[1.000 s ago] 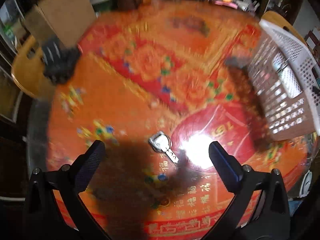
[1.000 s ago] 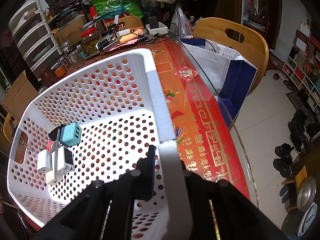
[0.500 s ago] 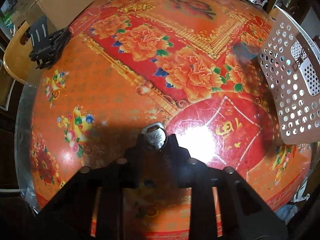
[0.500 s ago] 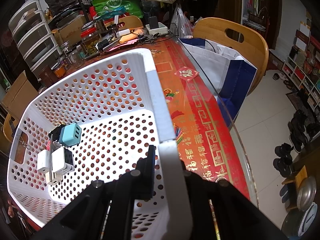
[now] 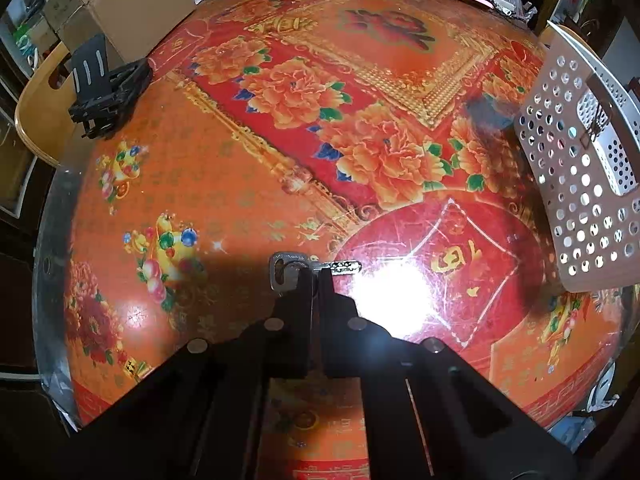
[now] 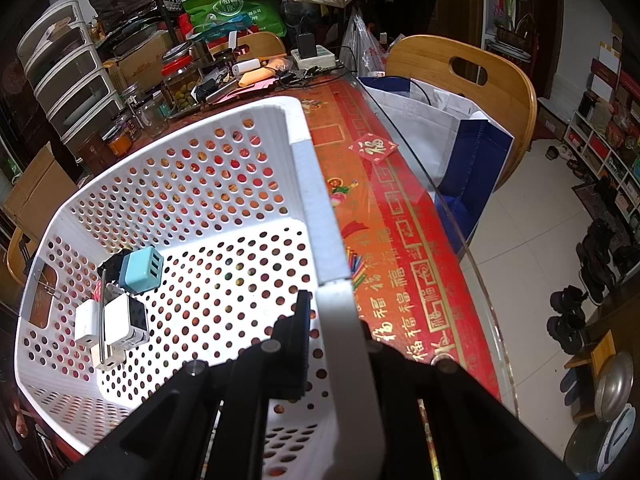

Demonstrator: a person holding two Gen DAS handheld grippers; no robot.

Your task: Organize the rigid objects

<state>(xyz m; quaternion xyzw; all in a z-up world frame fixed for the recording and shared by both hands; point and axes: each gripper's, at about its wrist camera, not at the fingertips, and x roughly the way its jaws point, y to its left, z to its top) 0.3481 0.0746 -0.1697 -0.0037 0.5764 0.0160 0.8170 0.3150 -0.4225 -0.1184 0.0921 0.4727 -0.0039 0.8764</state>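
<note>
A silver key (image 5: 288, 270) lies on the red and orange flowered tablecloth (image 5: 304, 128), its blade pointing right. My left gripper (image 5: 315, 276) points steeply down at it, its jaws closing, the pads pinching the key at the neck. The white perforated basket (image 5: 580, 184) stands at the right in the left wrist view. My right gripper (image 6: 324, 300) is shut on the basket's near wall (image 6: 316, 208), one finger inside and one outside. Inside the basket lie a teal charger cube (image 6: 142, 270) and white charger blocks (image 6: 124, 322).
A black plastic holder (image 5: 108, 96) sits at the table's far left beside a cardboard box (image 5: 128, 4). Jars and clutter (image 6: 184, 84) line the far edge. A wooden chair (image 6: 472, 80) with a white and blue bag (image 6: 452, 140) stands beyond the glass table edge (image 6: 452, 240).
My left gripper went from wide open above the key to shut on it. The key turned so its blade points right. The right gripper and basket stayed still.
</note>
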